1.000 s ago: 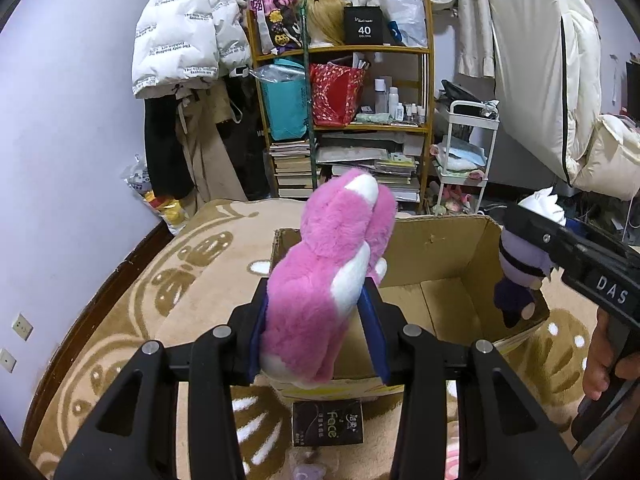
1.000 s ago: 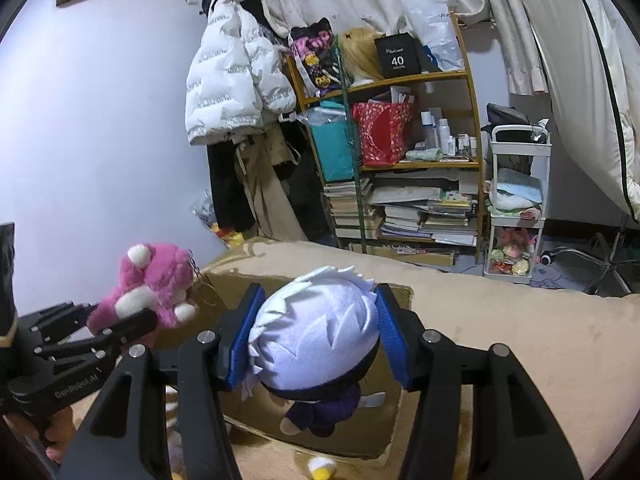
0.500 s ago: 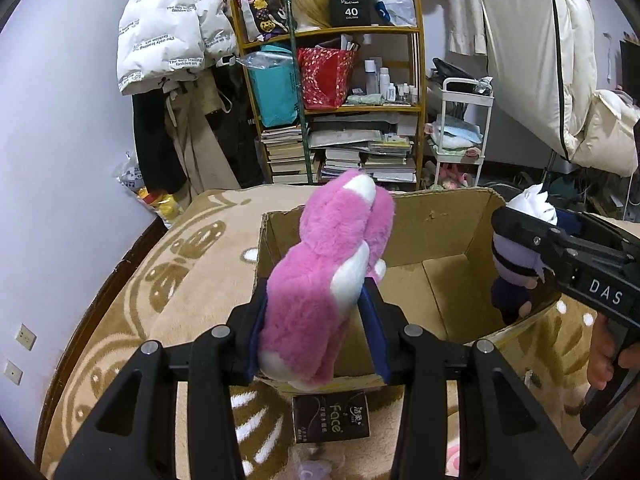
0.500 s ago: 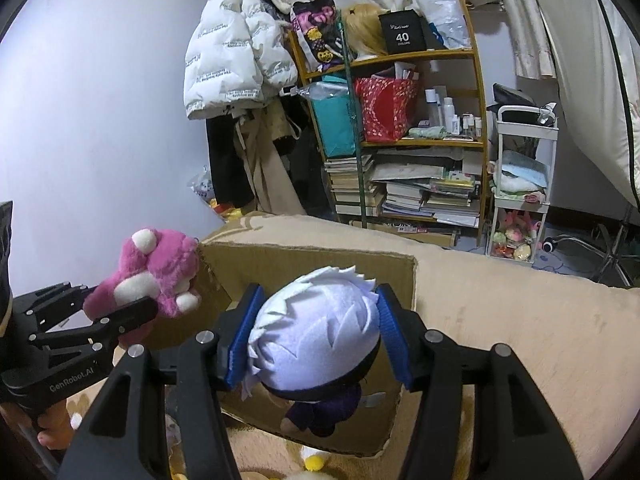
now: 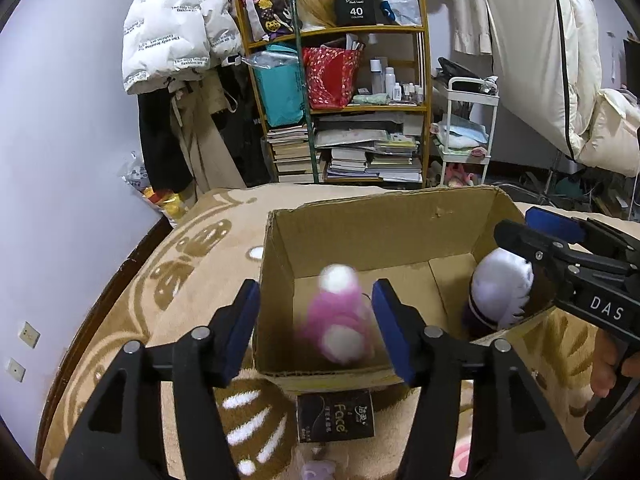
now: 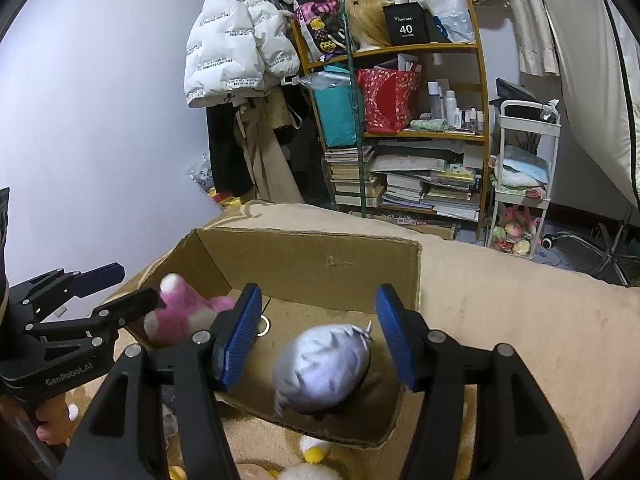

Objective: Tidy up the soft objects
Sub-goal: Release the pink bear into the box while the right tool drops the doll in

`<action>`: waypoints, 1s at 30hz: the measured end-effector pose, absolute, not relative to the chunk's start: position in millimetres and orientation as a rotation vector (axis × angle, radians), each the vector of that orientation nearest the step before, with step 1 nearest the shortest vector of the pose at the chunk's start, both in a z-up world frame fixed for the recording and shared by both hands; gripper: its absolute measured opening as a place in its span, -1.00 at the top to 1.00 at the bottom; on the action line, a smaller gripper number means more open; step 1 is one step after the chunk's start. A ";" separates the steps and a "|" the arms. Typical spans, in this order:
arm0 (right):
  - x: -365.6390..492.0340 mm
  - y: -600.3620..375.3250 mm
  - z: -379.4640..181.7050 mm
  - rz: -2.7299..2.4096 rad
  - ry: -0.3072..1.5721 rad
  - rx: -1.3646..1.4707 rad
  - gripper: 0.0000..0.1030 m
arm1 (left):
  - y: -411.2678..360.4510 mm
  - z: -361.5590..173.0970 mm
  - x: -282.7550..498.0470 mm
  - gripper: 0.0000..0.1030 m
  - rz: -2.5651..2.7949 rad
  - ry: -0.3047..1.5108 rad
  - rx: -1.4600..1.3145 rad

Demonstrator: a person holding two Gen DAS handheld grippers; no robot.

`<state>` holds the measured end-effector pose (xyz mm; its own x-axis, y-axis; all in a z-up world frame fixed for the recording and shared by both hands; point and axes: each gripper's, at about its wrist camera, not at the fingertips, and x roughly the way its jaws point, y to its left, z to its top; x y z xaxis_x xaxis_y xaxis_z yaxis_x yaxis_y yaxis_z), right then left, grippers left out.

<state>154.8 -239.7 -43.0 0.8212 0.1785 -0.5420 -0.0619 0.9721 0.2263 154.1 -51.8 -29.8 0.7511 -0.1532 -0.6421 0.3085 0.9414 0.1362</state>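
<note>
An open cardboard box (image 5: 384, 220) stands on a beige patterned blanket. A pink and white plush (image 5: 340, 320), blurred by motion, is inside the box below my left gripper (image 5: 316, 330), which is open and empty. It also shows in the right wrist view (image 6: 180, 312). A white-haired doll (image 6: 320, 372) is inside the box below my right gripper (image 6: 318, 336), which is open and empty. The doll also shows in the left wrist view (image 5: 500, 292), at the box's right side.
A black tissue pack (image 5: 336, 416) lies against the box's near wall. More small plush toys (image 6: 312, 452) lie on the blanket near the box. A cluttered shelf (image 5: 340, 100), a white cart (image 5: 464, 132) and hanging coats stand behind.
Both grippers opened over the box. The pink plush dropped from the left gripper and the white-haired doll from the right gripper into the box.
</note>
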 end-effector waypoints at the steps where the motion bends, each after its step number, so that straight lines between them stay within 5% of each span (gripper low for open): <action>1: 153.6 -239.9 -42.5 0.127 0.593 0.206 -0.30 | -50.8 -29.3 153.3 -0.27 -0.256 0.681 0.234; 4: 147.4 -240.9 -39.1 0.122 0.582 0.219 -0.46 | -47.3 -26.8 148.9 -0.35 -0.255 0.685 0.225; 8: 136.7 -240.1 -32.0 0.108 0.568 0.218 -0.76 | -41.6 -18.6 138.7 -0.76 -0.242 0.663 0.226; 12: 121.7 -238.0 -22.9 0.093 0.562 0.220 -1.00 | -34.0 -8.7 124.5 -0.93 -0.225 0.642 0.208; 30: 51.8 -233.9 12.2 0.055 0.555 0.252 -1.00 | -15.1 21.9 48.8 -0.97 -0.294 0.715 0.181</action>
